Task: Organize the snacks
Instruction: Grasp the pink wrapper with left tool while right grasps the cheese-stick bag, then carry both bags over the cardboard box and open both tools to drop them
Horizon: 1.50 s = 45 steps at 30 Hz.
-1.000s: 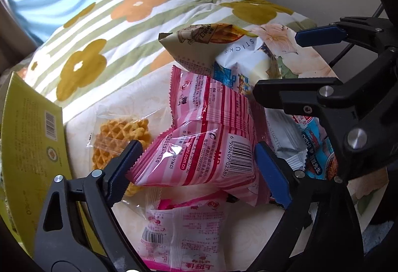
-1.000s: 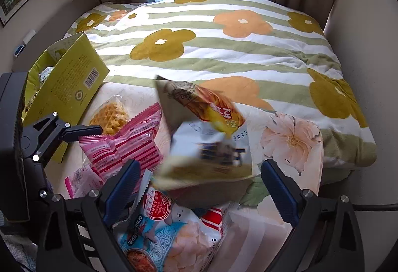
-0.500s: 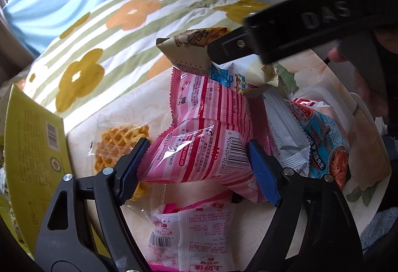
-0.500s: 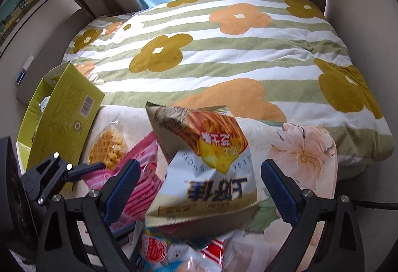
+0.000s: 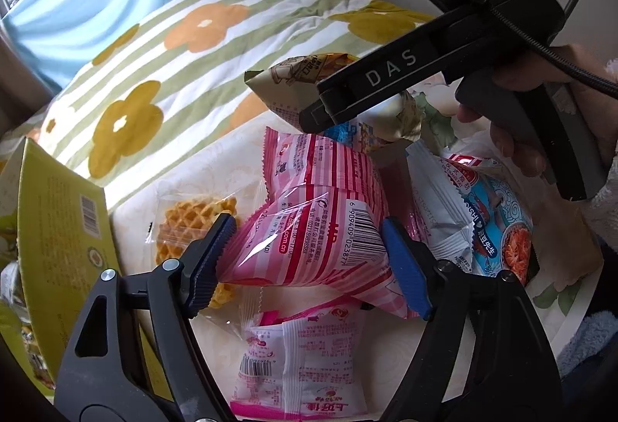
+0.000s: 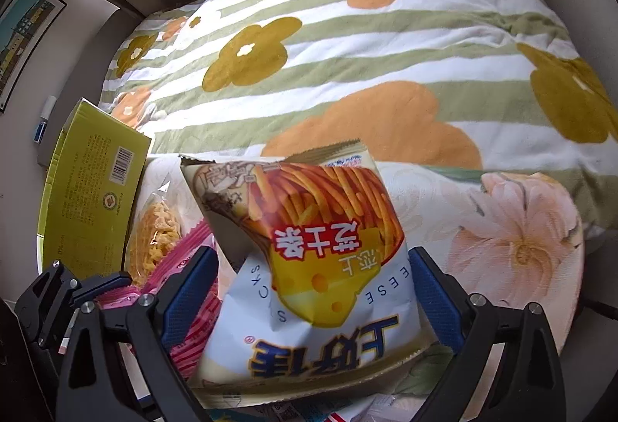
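Observation:
Several snack packets lie in a pile on a cream floral cloth [image 5: 216, 167]. My left gripper [image 5: 309, 248] has its blue pads against both sides of a pink striped packet [image 5: 309, 229] and squeezes it. My right gripper [image 6: 313, 290] straddles a cheese sticks bag [image 6: 309, 267], its pads touching the bag's edges; the bag [image 5: 293, 82] also shows in the left wrist view under the right gripper's body. A waffle packet [image 5: 189, 225], a white and pink packet [image 5: 305, 364] and a blue and white noodle packet [image 5: 479, 213] lie around them.
An open yellow-green cardboard box [image 5: 50, 229] stands at the left edge of the cloth; it also shows in the right wrist view [image 6: 89, 198]. A flowered striped duvet [image 6: 386, 36] lies beyond. A wall and curtains rise behind it.
My left gripper's pads have closed in on the pink striped packet. My right gripper has come down and forward around the cheese sticks bag, and its body now crosses above the pile.

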Each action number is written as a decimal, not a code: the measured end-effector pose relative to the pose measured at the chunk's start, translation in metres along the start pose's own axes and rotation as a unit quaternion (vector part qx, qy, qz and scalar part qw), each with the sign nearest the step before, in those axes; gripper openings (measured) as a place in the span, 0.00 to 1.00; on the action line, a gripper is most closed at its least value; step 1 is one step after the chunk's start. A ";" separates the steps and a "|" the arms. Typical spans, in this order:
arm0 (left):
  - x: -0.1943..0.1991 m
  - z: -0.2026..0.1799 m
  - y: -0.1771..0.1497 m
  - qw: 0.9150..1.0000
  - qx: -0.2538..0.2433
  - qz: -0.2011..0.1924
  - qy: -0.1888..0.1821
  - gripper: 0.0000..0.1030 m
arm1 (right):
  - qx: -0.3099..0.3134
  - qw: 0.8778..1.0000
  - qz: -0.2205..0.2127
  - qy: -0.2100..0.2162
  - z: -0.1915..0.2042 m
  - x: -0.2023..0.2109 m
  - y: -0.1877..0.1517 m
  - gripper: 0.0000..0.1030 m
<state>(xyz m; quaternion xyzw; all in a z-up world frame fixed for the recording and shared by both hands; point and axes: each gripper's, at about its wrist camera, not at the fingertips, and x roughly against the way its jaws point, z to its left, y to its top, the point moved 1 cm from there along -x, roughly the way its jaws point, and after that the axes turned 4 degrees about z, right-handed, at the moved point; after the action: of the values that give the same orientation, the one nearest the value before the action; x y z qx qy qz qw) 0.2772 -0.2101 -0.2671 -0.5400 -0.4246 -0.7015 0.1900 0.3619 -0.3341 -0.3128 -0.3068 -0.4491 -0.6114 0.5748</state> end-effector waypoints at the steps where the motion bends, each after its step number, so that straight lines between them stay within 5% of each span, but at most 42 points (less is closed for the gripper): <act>1: 0.001 0.000 0.000 1.000 0.002 0.001 -0.001 0.72 | 0.000 1.000 0.000 -0.002 0.000 -0.002 -0.001 0.92; 8: 0.010 0.006 -0.004 1.000 0.026 -0.003 -0.005 0.68 | 0.005 1.000 -0.022 0.003 0.003 0.010 -0.005 0.64; 27: 0.082 0.024 -0.016 0.993 0.099 -0.066 0.010 0.63 | 0.015 0.994 -0.105 0.023 0.031 0.090 -0.034 0.62; 34: 0.140 0.038 -0.021 0.981 0.140 -0.124 0.044 0.63 | 0.040 0.990 -0.136 0.027 0.054 0.127 -0.042 0.61; 45: 0.219 0.098 -0.045 0.951 0.212 -0.194 0.111 0.63 | 0.108 0.980 -0.161 0.042 0.128 0.156 -0.025 0.62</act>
<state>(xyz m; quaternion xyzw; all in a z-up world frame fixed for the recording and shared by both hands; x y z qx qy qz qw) 0.2277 -0.0636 -0.0779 -0.3131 -0.6364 -0.6743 0.2058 0.2958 -0.2870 -0.1261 -0.1405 -0.5313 -0.6565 0.5167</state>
